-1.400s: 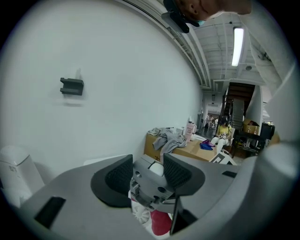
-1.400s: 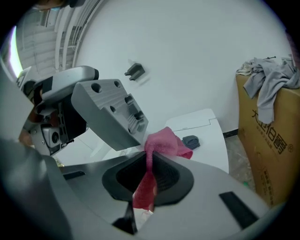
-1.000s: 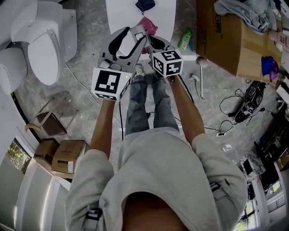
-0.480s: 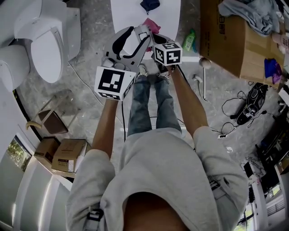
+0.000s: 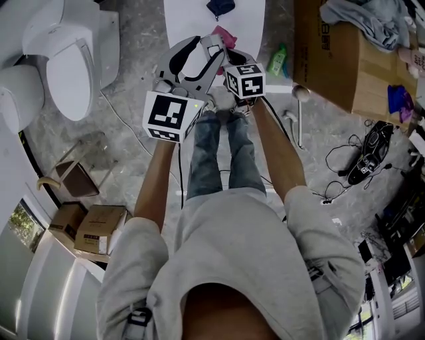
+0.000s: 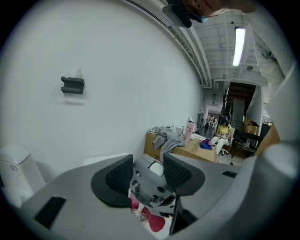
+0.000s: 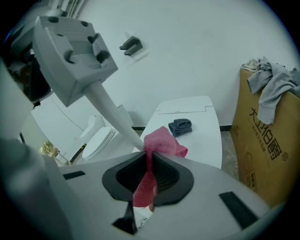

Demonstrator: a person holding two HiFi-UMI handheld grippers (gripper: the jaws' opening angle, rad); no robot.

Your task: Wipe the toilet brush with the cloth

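The left tongs [image 6: 149,174] clamp the grey plastic toilet brush [image 7: 75,44] by its block end; the right tongs [image 7: 149,166] pinch the pink cloth [image 7: 161,143] against its shaft. Both have edged slightly forward; I judge wiping under way.

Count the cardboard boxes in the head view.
3. One large box, with clothes piled on it, is at the top right. Two small boxes sit side by side at the lower left. More may be hidden in the clutter at the right edge.
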